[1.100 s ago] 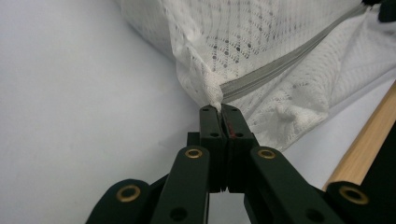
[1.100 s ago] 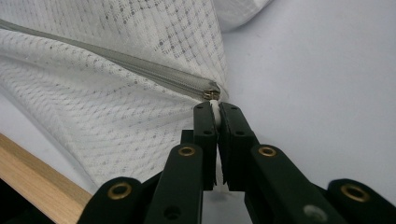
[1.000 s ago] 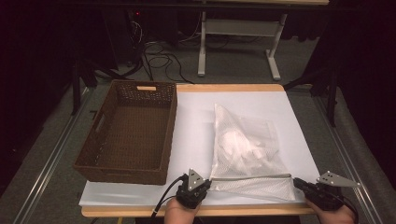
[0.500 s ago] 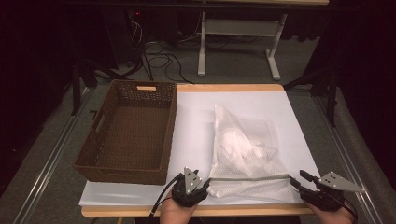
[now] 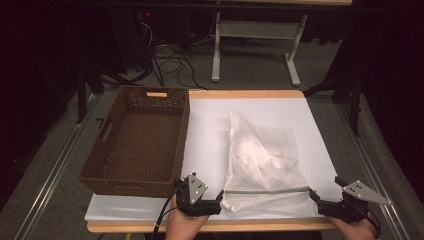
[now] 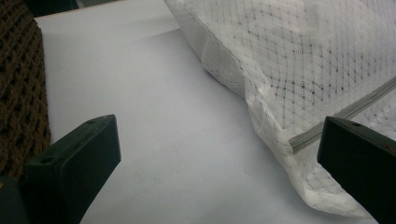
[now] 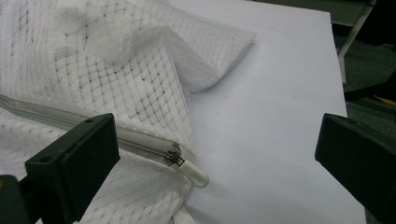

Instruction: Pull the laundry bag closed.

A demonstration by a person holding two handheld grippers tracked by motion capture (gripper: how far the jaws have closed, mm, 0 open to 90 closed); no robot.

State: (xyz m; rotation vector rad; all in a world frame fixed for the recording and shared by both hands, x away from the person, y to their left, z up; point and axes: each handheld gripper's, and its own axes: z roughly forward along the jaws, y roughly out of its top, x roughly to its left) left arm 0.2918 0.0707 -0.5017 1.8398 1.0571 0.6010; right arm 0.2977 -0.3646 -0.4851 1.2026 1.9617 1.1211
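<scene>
While both grippers sit at the near edge of the table (image 5: 150, 220), the white mesh bag (image 5: 265, 165) lies flat between them, just right of the brown basket (image 5: 135, 145). Left gripper (image 5: 212, 200) has just been opening, jaws spread wide, nothing pinched; the bag's corner sits just off its right jaw. Same with the right gripper (image 5: 320, 197): jaws apart, grey zipper (image 7: 140, 140) and its white pull (image 7: 195, 173) lying loose between them.
</scene>
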